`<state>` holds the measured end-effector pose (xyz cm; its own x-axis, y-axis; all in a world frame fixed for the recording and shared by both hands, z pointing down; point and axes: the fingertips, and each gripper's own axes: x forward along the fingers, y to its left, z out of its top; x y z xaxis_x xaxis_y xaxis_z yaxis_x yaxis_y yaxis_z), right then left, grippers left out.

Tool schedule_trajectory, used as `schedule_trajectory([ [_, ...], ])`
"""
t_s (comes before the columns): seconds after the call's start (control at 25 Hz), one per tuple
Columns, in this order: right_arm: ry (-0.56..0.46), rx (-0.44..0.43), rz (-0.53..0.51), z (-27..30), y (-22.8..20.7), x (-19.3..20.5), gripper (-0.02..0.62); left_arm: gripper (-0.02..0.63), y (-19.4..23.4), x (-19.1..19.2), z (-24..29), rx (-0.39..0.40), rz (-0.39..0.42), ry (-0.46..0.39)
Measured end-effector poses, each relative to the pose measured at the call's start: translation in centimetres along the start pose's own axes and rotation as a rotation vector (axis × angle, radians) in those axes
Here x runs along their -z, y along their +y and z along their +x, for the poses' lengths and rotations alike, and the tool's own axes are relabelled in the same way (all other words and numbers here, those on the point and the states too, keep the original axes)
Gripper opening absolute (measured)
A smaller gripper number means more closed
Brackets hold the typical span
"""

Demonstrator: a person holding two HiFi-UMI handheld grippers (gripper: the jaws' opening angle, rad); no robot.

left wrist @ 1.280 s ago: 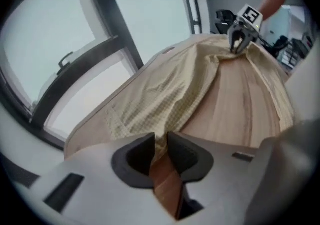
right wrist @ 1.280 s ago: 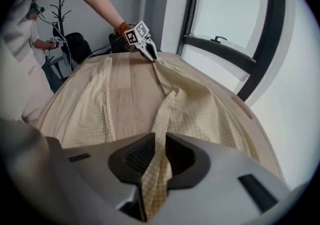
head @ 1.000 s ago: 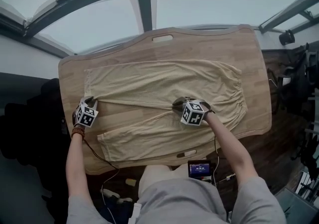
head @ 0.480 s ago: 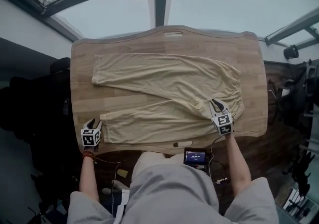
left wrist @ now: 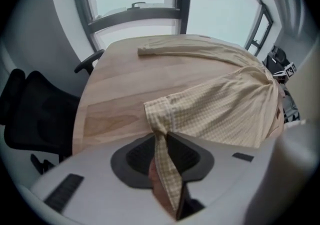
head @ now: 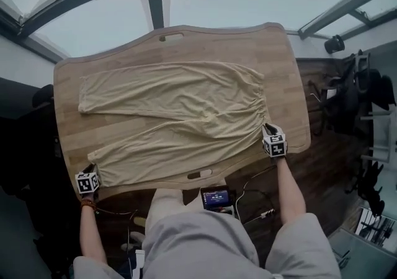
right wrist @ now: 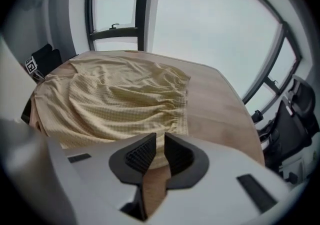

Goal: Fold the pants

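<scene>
- Head view: beige waffle-knit pants (head: 180,119) lie flat on the light wooden bench with rounded corners (head: 285,73). The waistband is at the right and the two legs fan out to the left in a narrow V. The left tool (head: 90,170) sits at the near leg's cuff, at the bench's front left corner. The right tool (head: 268,130) sits at the near end of the waistband, by the front right edge.
- Left gripper view: the left tool's (left wrist: 161,136) jaws have just been closing and now pinch the cuff (left wrist: 162,111), a strip of fabric running down between the pads. The rest of the leg trails away across the bench, and a black office chair (left wrist: 35,114) stands beyond the edge.
- Right gripper view: the right tool (right wrist: 161,141) stands nearly closed, its jaws clamped on the edge of the gathered waistband (right wrist: 177,104). The pants spread out to the left beneath a large window (right wrist: 210,24).
- Progress: no fold shows yet, as the legs lie apart and nothing is doubled over. With both ends of the near leg gripped, the first lengthwise fold looks ready to begin. Laying that leg over the far one and the crosswise folds all remain.
</scene>
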<state>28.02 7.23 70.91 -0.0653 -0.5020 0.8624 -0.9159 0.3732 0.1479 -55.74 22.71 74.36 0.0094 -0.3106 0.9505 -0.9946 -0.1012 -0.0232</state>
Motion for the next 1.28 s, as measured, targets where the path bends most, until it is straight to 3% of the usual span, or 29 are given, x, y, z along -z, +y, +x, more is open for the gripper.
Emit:
schedule_trajectory([
  [0.12,-0.057,-0.068,-0.049,0.8,-0.7,-2.9,0.052,0.216,1.7,-0.4,-1.7,-0.054,-0.021,0.009],
  [0.28,-0.143,-0.095,-0.065,3.6,-4.4,-9.6,0.059,0.215,-0.8,-3.3,-3.8,-0.136,-0.002,-0.069],
  [0.52,-0.181,-0.141,-0.111,9.1,-8.2,-17.4,0.063,0.206,-15.0,-6.4,-4.3,-0.070,0.153,-0.146],
  [0.68,-0.088,-0.198,-0.241,12.5,-6.7,-17.4,0.049,0.196,-24.7,-9.5,-3.1,-0.001,0.232,-0.192],
  [0.8,-0.052,-0.165,-0.311,13.9,-7.7,-17.3,0.035,0.195,-30.3,-11.3,-1.8,0.044,0.288,-0.204],
  [0.92,-0.030,-0.108,-0.264,14.3,-11.5,-17.8,0.026,0.195,-34.8,-13.1,-1.3,0.074,0.432,-0.223],
  [1.0,-0.053,-0.115,-0.302,13.7,-12.7,-17.9,0.029,0.196,-36.8,-13.3,-1.7,0.075,0.619,-0.246],
  [1.12,-0.158,-0.191,-0.520,9.1,-11.2,-16.2,0.029,0.196,-37.1,-10.8,-2.4,0.095,0.888,-0.211],
  [1.2,-0.190,-0.295,-0.667,5.0,-8.5,-12.1,0.029,0.196,-35.0,-7.9,-2.6,0.110,0.958,-0.140],
  [1.28,-0.163,-0.413,-0.810,1.5,-5.3,-6.4,0.048,0.196,-32.0,-5.2,-2.6,0.105,0.967,-0.061],
])
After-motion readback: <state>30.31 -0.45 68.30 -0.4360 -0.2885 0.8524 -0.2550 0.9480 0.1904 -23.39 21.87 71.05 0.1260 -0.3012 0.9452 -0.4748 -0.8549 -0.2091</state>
